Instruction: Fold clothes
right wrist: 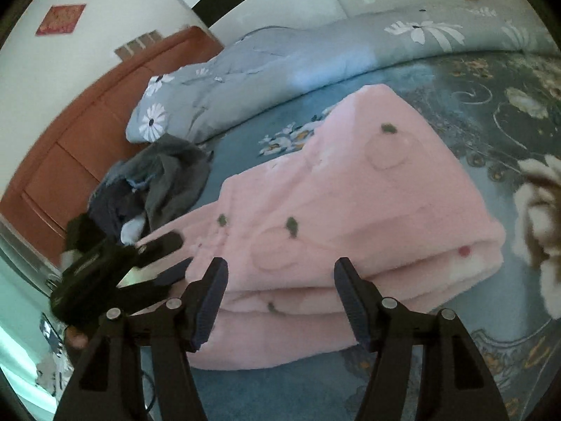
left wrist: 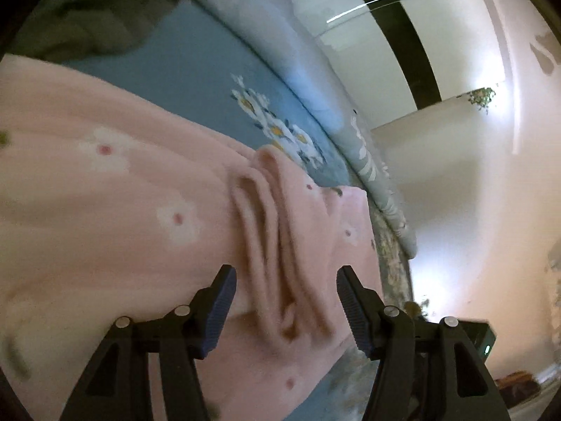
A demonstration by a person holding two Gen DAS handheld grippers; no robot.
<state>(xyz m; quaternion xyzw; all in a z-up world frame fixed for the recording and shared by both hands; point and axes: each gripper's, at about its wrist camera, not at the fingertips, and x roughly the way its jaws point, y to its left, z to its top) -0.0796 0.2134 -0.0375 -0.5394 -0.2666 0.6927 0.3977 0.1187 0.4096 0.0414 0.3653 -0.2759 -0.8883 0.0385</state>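
A pink fleece garment [right wrist: 350, 210] with white flowers and small dark spots lies folded in layers on the blue floral bedspread [right wrist: 491, 112]. My right gripper [right wrist: 280, 273] is open just in front of its near folded edge, with nothing between its jaws. My left gripper [left wrist: 285, 284] is open, its jaws on either side of a bunched ridge of the pink garment [left wrist: 140, 193], not closed on it. The left gripper also shows in the right wrist view [right wrist: 175, 249], at the garment's left edge.
A grey-blue quilt with white daisies [right wrist: 245, 77] lies along the far side of the bed. A heap of grey and dark clothes [right wrist: 161, 182] sits left of the pink garment. A brown wooden cabinet [right wrist: 70, 147] stands at the left. The bed's edge [left wrist: 392, 263] borders a pale floor.
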